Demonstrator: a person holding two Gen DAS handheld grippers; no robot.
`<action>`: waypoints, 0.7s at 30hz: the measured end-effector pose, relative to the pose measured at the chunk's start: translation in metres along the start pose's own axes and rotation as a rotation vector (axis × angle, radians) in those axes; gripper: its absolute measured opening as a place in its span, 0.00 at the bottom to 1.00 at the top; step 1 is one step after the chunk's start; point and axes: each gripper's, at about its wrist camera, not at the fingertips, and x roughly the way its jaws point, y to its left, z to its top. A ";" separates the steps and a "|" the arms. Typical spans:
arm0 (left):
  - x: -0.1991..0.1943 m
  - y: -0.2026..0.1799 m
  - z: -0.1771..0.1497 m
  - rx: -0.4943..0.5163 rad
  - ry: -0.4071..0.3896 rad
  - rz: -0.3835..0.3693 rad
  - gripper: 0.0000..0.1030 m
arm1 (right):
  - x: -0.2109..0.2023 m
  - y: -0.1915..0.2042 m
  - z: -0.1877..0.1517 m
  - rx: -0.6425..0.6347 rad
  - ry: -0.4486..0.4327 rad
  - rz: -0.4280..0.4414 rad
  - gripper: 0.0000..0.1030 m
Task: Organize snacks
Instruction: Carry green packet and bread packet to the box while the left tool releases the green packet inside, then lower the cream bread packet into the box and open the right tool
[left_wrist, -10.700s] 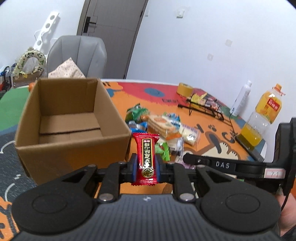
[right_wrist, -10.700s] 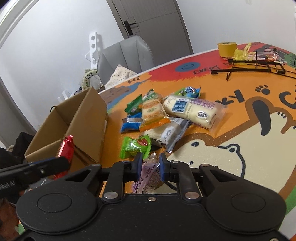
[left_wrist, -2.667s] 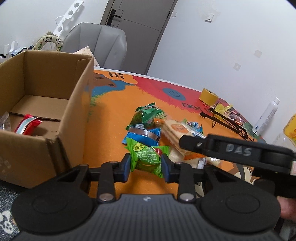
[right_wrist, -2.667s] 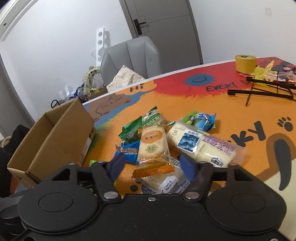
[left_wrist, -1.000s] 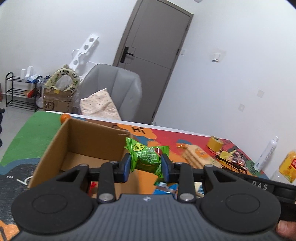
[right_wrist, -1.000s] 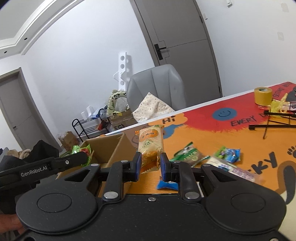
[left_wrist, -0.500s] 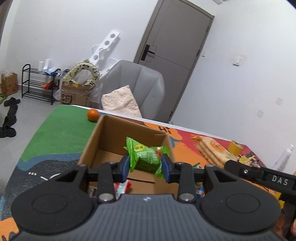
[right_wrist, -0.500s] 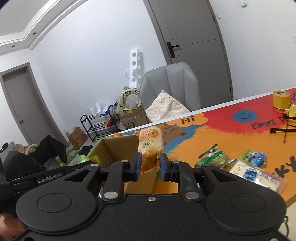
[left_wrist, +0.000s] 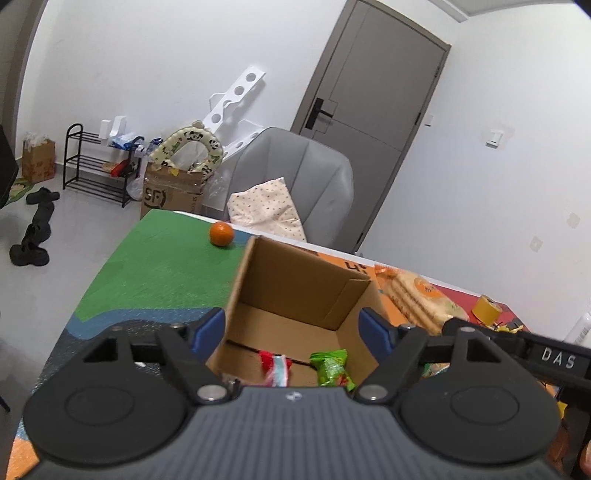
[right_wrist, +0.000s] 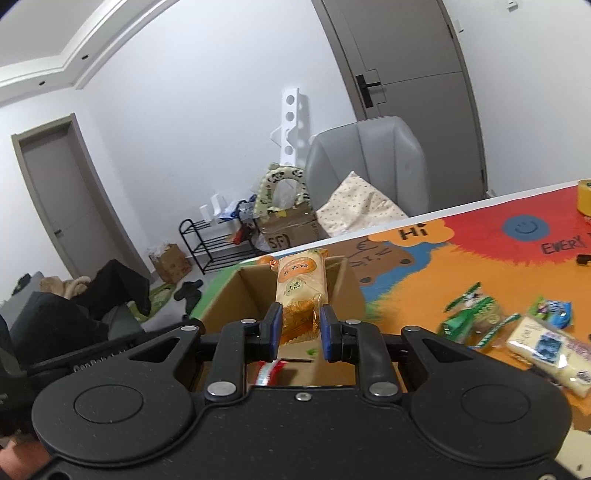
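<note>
So both grippers are parked over the cardboard box (left_wrist: 295, 291) right now. The left gripper (left_wrist: 291, 332) has its jaws spread wide with nothing between them; they've just been opening. The green candy packet (left_wrist: 332, 369) lies down on the box floor just below the fingers, next to a red-and-white wrapper (left_wrist: 275, 367). That one looks delivered.

The interesting bit is the right gripper (right_wrist: 300, 328). It has the orange cracker pack (right_wrist: 302, 295) standing between its blue pads (right_wrist: 275, 328), long axis pointing away from the camera and up, so the pack sticks out forward over the box opening. The jaws are narrow but have just been easing open. From the wrist view the near pad seems to touch the pack's crimped end, while the other side looks like it has a sliver of gap, so I honestly can't say whether it's gripped or already slipping.

What matters for the drop: the pack's free end reaches toward the far wall of the box, while its pinched end sits over the near part of the floor. My guess is it tips forward and lands lengthwise inside, as long as the far end clears that back rim.

The rest of the snacks (right_wrist: 476, 314) sit well off to the right on the orange mat (right_wrist: 424, 291), nearer the right hand for the next grab.
</note>
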 end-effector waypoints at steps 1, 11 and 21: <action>0.000 0.001 0.000 -0.002 0.005 0.003 0.77 | 0.001 0.002 -0.001 0.000 0.005 0.011 0.29; 0.000 -0.002 -0.004 0.021 0.032 0.000 0.84 | -0.007 -0.007 -0.009 0.034 0.030 -0.021 0.46; 0.000 -0.026 -0.012 0.066 0.048 -0.041 0.89 | -0.026 -0.031 -0.015 0.065 0.023 -0.070 0.61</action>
